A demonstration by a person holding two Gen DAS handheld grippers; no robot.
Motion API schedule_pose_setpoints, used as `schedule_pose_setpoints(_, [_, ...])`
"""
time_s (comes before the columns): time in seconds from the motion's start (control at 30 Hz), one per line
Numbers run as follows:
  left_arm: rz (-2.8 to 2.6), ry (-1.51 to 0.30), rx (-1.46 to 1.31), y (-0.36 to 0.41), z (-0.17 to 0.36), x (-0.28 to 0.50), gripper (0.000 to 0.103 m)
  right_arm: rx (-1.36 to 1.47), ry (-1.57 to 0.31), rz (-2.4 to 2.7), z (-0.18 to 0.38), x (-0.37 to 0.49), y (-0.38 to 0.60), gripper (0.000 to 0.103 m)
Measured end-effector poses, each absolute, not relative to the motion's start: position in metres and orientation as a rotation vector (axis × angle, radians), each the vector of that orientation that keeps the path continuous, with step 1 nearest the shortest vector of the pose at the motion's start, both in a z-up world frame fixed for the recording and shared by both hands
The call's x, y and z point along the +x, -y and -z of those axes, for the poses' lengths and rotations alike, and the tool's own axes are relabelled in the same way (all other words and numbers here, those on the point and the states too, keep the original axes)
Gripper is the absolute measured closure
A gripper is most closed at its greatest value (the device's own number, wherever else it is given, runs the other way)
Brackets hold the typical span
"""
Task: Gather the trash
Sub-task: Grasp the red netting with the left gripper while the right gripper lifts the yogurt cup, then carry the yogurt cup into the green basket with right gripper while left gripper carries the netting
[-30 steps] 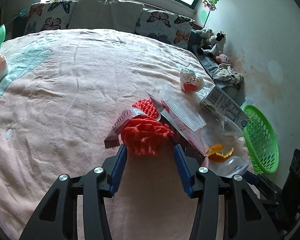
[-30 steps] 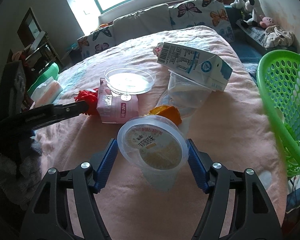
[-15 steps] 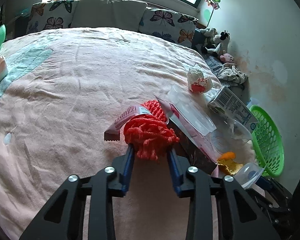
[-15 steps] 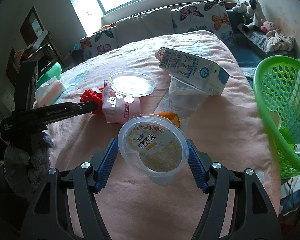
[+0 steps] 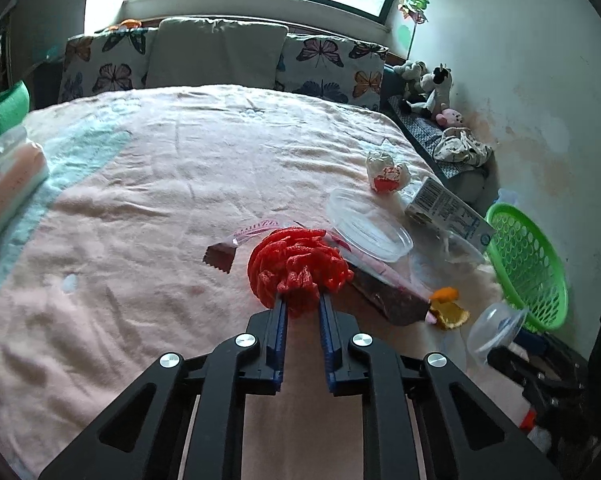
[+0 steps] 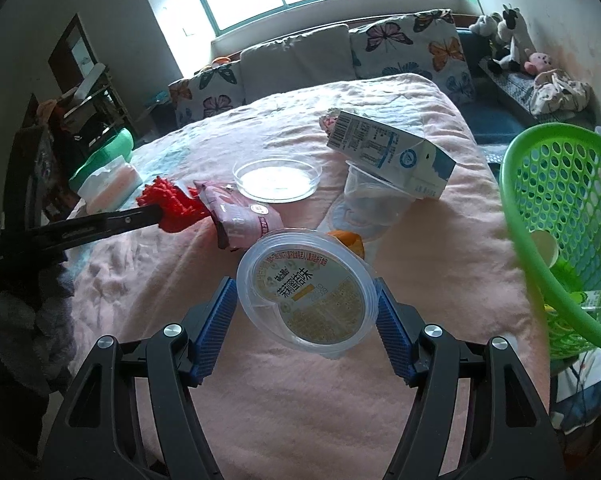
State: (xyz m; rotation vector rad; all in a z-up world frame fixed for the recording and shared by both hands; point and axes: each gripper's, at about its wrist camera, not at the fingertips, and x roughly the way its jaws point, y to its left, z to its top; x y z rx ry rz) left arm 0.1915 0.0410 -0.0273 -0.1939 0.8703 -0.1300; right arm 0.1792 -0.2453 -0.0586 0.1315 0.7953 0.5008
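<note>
My left gripper point(image 5: 303, 307) is shut on a red foam fruit net point(image 5: 296, 268), lifted a little off the pink bedspread; the net also shows in the right wrist view point(image 6: 172, 204). My right gripper point(image 6: 305, 303) is shut on a clear plastic cup with a printed lid point(image 6: 305, 286), held above the bed. The cup shows in the left wrist view point(image 5: 494, 330). A green mesh basket point(image 6: 568, 216) stands at the right edge of the bed, with some trash inside. It also shows in the left wrist view point(image 5: 524, 268).
On the bed lie a pink wrapper pack point(image 6: 240, 216), a clear round lid point(image 6: 278, 178), a milk carton point(image 6: 388, 152) on a clear cup point(image 6: 370, 200), orange peel point(image 5: 446, 312), a crumpled wrapper point(image 5: 386, 172) and a small brown-pink wrapper point(image 5: 224, 254). A tissue pack point(image 5: 8, 184) lies far left.
My left gripper closed on the red net and raised it. My right gripper lifted the lidded cup a little and tilted it.
</note>
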Motion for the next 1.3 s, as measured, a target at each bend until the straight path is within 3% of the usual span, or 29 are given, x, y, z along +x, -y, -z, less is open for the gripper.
schedule_pose_setpoints(0.73, [0.237,-0.758,-0.196,-0.030,-0.048,0.167,0.090,0.188,-0.718,-0.472,0.030,0.164,0.281,0.036])
schedule_pose_setpoints(1.3, [0.303,-0.797,-0.080,0.007,-0.053,0.172,0.090,0.215,-0.677,-0.396,0.020,0.161,0.317,0.036])
